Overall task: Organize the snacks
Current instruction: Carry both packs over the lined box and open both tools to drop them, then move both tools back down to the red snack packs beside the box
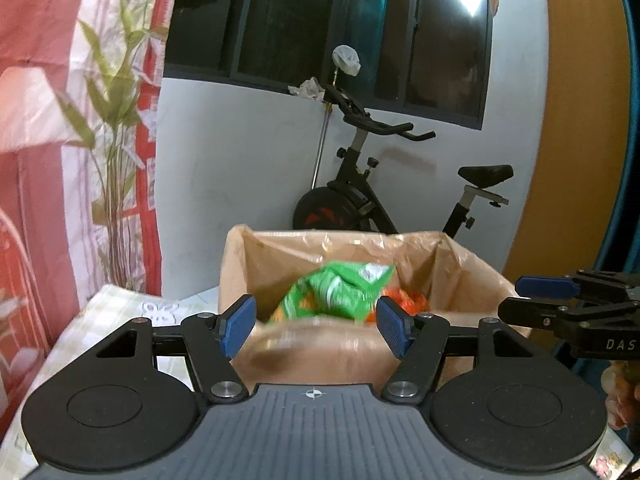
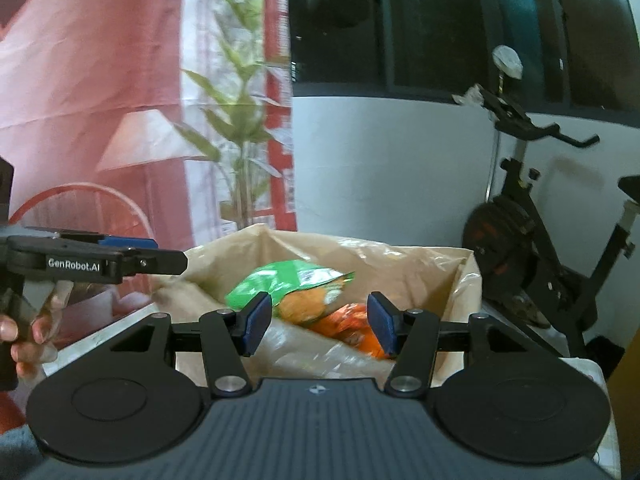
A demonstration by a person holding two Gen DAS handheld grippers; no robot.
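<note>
Room: white wall (image 1: 240, 152) under a dark window (image 1: 320, 20), a red and white curtain (image 1: 60, 120) printed with green leaves on one side, a black exercise bike (image 1: 360, 184) parked against the wall.
Surface: pale patterned cloth (image 1: 120, 304) over the table that carries the box.
Green snack bag (image 1: 340, 288): lies crumpled inside the box, blurred in the left wrist view, touching neither gripper.
Orange snack bag (image 2: 348, 328): under and beside the green one, also in the box.
Box (image 1: 232, 264): brown cardboard, open at the top, lined with a thin plastic bag (image 2: 360, 256) that folds over its rim.
Left gripper (image 1: 316, 322): held just short of the near rim of the box, aimed slightly downward over it; blue pads (image 1: 240, 322) stand well apart with nothing between them.
Right gripper (image 2: 320, 326): beside the left one at about the same height, tilted a little downward toward the box; its pads (image 2: 258, 322) are parted to a middling width and hold nothing.
Hand (image 2: 28, 332): in the right wrist view, fingers wrap the left gripper's handle.
</note>
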